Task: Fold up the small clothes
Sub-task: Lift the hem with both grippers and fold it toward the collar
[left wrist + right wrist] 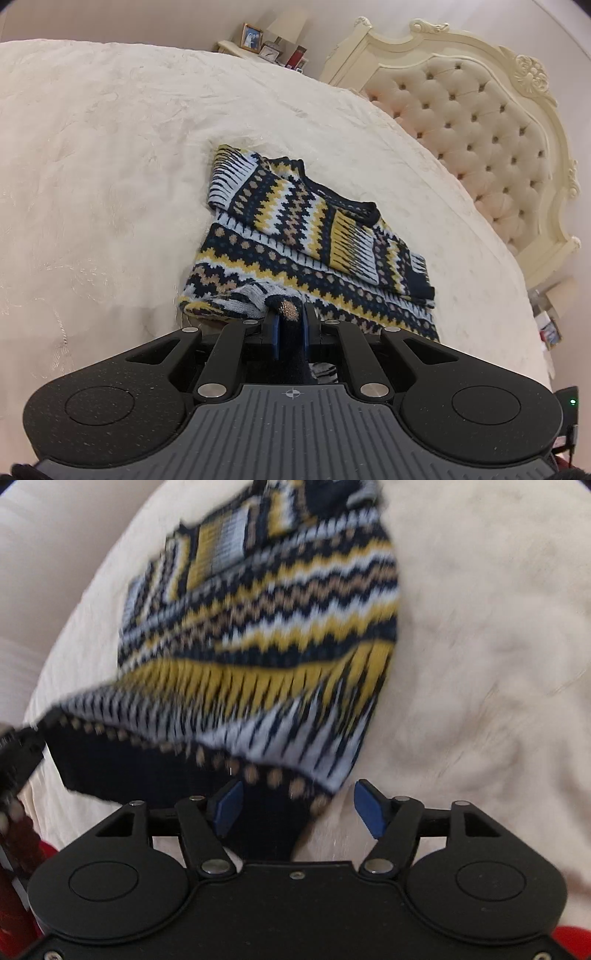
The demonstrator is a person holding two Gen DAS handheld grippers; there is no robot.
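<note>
On my left, the left gripper (pixel 290 325) is clamped nearly tight on a bunched bit of the sweater's (pixel 295 236) dark hem, the knit pinched right between the blue pads. The sweater itself lies on the cream bedspread (pixel 110 166), sleeves already crossed over the body, the tufted headboard (pixel 480 129) well beyond it.

Moving across to my right: the right gripper (pixel 299 805) stands wide apart, pads (pixel 371 806) clear of the cloth. The sweater's (pixel 258 627) navy hem edge lies between the jaws, but nothing presses on it, so I hold nothing here. The view is blurred, so the exact lie of that edge is hard to read. At the far left of this view the hem rises to a dark shape, most likely my other claw.

I judge this to be mid-fold, bottom hem going over the body. Next, the left side needs lowering onto the sweater and letting go, keeping the hem line straight, then smoothing.
</note>
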